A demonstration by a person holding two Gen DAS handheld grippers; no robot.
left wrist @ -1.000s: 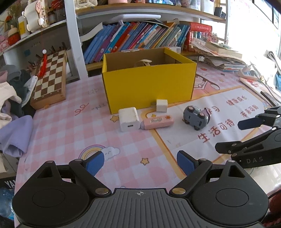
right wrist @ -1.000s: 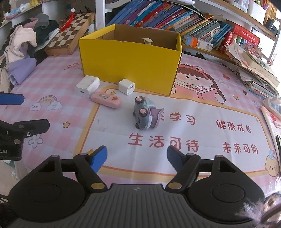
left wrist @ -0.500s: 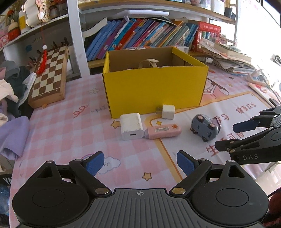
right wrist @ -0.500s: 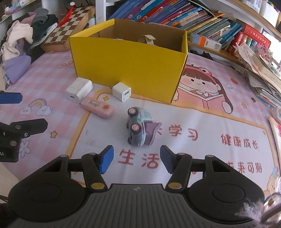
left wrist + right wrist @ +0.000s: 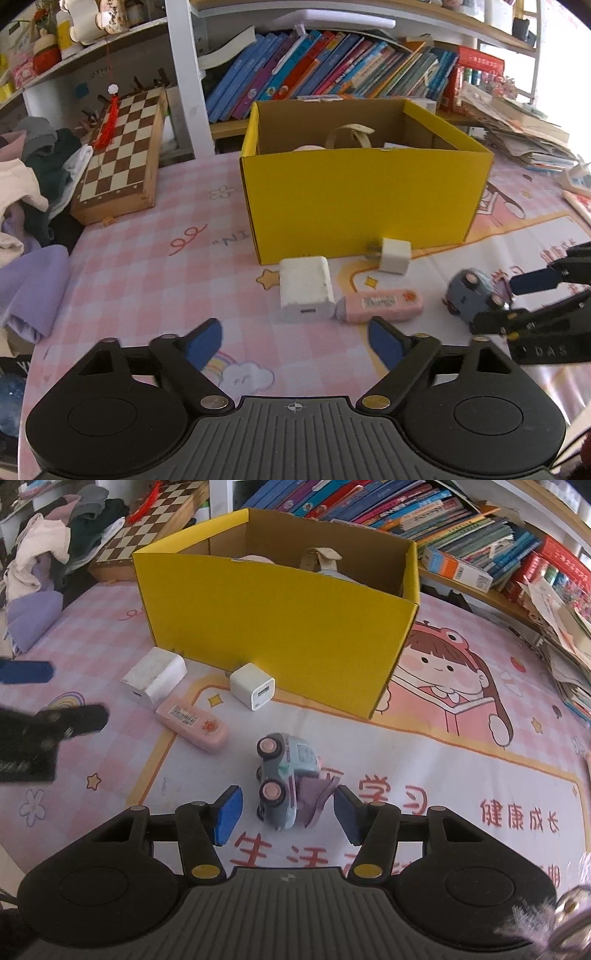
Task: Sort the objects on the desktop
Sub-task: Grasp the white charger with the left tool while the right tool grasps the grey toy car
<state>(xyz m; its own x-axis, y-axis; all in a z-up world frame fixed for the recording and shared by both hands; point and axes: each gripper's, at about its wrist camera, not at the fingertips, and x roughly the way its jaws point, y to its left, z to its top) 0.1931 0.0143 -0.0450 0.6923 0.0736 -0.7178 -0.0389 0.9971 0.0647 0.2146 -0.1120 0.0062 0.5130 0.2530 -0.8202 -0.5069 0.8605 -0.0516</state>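
Note:
A yellow cardboard box (image 5: 365,199) (image 5: 273,627) stands open on the pink desk mat, with items inside. In front of it lie a large white charger (image 5: 304,288) (image 5: 153,675), a small white charger cube (image 5: 394,254) (image 5: 253,691), a pink eraser-like case (image 5: 378,304) (image 5: 192,722) and a grey-blue toy car (image 5: 474,299) (image 5: 284,775) on its side. My right gripper (image 5: 286,814) is open, its blue fingers either side of the car's near end. My left gripper (image 5: 295,343) is open and empty, just short of the large charger and pink case.
A chessboard (image 5: 122,158) lies at the back left beside a heap of clothes (image 5: 26,192). Books (image 5: 332,70) fill the shelf behind the box. Stacked papers (image 5: 517,136) sit at the right. The right gripper shows in the left wrist view (image 5: 535,299).
Both grippers have moved forward toward the objects. The right gripper now straddles the toy car and its fingers have narrowed a little. The left gripper has neared the charger and pink case.

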